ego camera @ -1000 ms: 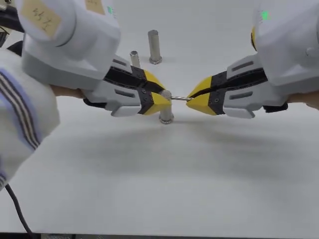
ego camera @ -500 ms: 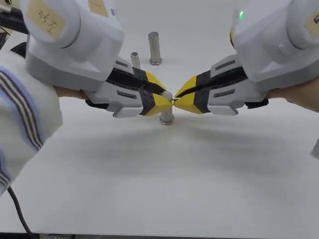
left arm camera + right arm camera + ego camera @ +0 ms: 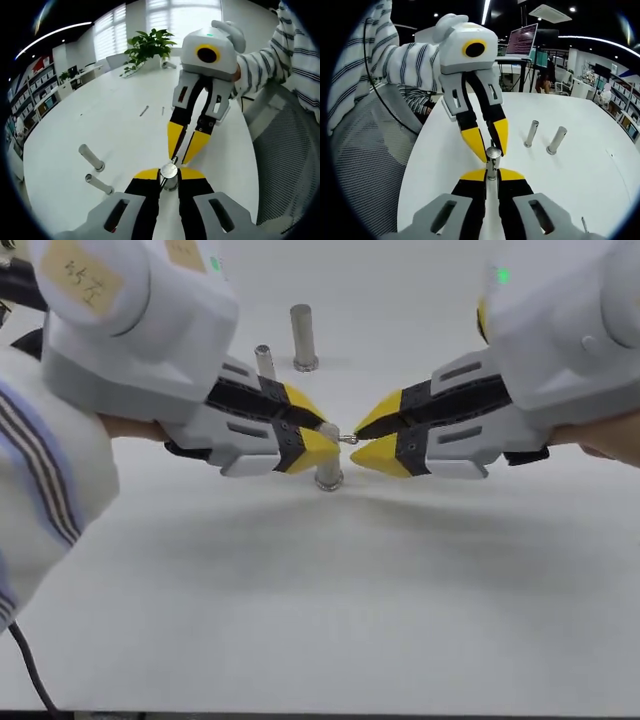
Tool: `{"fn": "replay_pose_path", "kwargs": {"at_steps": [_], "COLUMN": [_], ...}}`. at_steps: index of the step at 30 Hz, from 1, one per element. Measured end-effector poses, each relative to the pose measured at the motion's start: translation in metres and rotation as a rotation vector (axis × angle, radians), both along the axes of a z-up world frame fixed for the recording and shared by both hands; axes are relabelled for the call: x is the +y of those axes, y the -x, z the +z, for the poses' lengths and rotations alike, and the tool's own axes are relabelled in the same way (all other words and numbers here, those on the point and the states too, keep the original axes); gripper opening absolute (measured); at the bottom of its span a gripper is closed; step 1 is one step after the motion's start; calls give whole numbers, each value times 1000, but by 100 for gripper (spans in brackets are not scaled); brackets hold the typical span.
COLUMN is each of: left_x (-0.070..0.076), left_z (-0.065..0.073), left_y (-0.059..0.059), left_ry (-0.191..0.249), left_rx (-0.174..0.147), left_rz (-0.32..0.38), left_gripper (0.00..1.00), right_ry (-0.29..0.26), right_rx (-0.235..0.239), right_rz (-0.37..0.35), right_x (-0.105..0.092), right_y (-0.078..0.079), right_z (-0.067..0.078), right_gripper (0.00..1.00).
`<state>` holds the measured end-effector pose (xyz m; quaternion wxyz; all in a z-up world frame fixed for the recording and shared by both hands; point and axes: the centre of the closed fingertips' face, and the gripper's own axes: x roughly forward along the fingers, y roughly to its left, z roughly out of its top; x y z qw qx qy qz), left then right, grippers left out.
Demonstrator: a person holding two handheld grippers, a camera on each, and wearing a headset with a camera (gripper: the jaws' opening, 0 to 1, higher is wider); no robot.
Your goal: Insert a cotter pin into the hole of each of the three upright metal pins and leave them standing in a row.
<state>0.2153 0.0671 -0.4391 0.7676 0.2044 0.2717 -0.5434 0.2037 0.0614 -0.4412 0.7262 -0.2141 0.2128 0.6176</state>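
Note:
An upright metal pin (image 3: 328, 472) stands on the white table (image 3: 330, 600). My left gripper (image 3: 322, 436) comes in from the left and is shut on the pin's upper part (image 3: 169, 173). From the right, my right gripper (image 3: 360, 441) points at the same pin and is shut on a thin cotter pin (image 3: 348, 439), whose end meets the pin's top (image 3: 493, 152). A short bit of the cotter pin shows between the two sets of yellow tips. Two more metal pins (image 3: 302, 336) (image 3: 264, 358) stand behind, a taller and a shorter one.
Two loose cotter pins (image 3: 144, 110) (image 3: 162, 110) lie farther out on the table. A potted plant (image 3: 147, 44) stands at the far end. A mesh chair (image 3: 285, 150) is beside the table edge. The two spare metal pins (image 3: 533, 133) (image 3: 556, 140) stand close together.
The right gripper pushed in until its tips nearly touched the left gripper's, then drew back a little. Less of the cotter pin shows than a second ago. The left gripper kept its hold.

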Motion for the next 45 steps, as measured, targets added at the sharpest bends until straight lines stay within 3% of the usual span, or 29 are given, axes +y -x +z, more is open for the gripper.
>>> {"fn": "replay_pose_path", "kwargs": {"at_steps": [22, 24, 25, 26, 28, 32, 34, 36, 39, 41, 42, 45], "left_x": [-1, -1, -2, -2, 0, 9, 11, 16, 21, 25, 28, 34], "left_z": [-1, -1, 0, 1, 2, 7, 9, 10, 14, 13, 12, 7], "left_y": [0, 0, 0, 1, 1, -1, 1, 0, 7, 13, 16, 25], "left_ry": [-13, -24, -37, -39, -36, -16, 5, 26, 73, 100, 110, 114], "left_rx": [5, -13, -48, -60, -55, -58, -38, -45, -27, -4, 15, 34], "left_rz": [14, -2, -24, -30, -15, 0, 24, 59, 93, 116, 135, 141], "left_gripper": [10, 10, 10, 11, 13, 23, 29, 38, 53, 59, 62, 68], "right_ry": [-18, -14, -13, -12, -13, -30, -50, -84, -136, -140, -144, -190], "right_rx": [6, -4, -11, -15, -10, 2, 17, 48, 86, 95, 96, 127], "right_rz": [-1, 4, 7, 14, 14, 9, -4, -17, -31, -28, -25, -45], "right_x": [10, 11, 11, 11, 11, 11, 11, 14, 17, 17, 18, 20], "right_y": [-5, -6, -6, -6, -6, -6, -8, -8, -9, -9, -8, -10], "right_z": [1, 1, 1, 1, 0, -1, -1, 1, -1, -4, -5, -3], "right_gripper": [0, 0, 0, 0, 0, 13, 13, 14, 18, 17, 16, 16]}}
